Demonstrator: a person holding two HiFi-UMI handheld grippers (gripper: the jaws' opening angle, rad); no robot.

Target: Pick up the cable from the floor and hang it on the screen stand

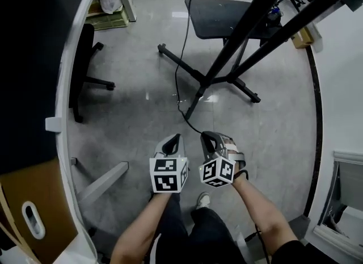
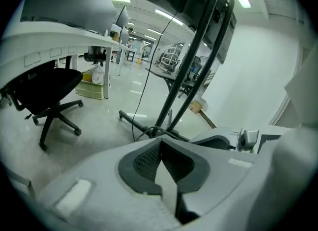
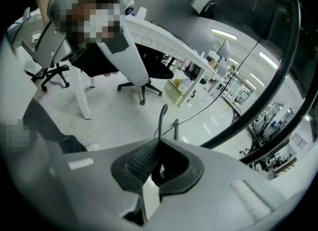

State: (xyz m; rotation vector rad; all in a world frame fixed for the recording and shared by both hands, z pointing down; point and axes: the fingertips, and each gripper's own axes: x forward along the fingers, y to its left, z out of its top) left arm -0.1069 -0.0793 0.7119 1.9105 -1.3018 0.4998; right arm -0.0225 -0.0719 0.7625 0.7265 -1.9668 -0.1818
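A thin black cable (image 1: 177,75) drops from the top of the head view, curves over the grey floor and ends in my right gripper (image 1: 207,137), which is shut on it. In the right gripper view the cable (image 3: 162,115) sticks up out of the closed jaws of that gripper (image 3: 158,144) and runs off to the right. My left gripper (image 1: 176,138) hovers beside it, shut on nothing; its pads (image 2: 147,159) meet. The black screen stand (image 1: 227,50) rises just ahead, with legs spread on the floor. It also shows as slanted poles of the stand (image 2: 185,78) and a dark pole (image 3: 271,98).
A black office chair (image 1: 85,67) stands at the left under the white desk edge (image 1: 64,115). A dark flat seat or plate (image 1: 218,19) lies behind the stand. A box with a bag (image 1: 108,10) sits at the back left. A white wall (image 1: 343,87) closes the right side.
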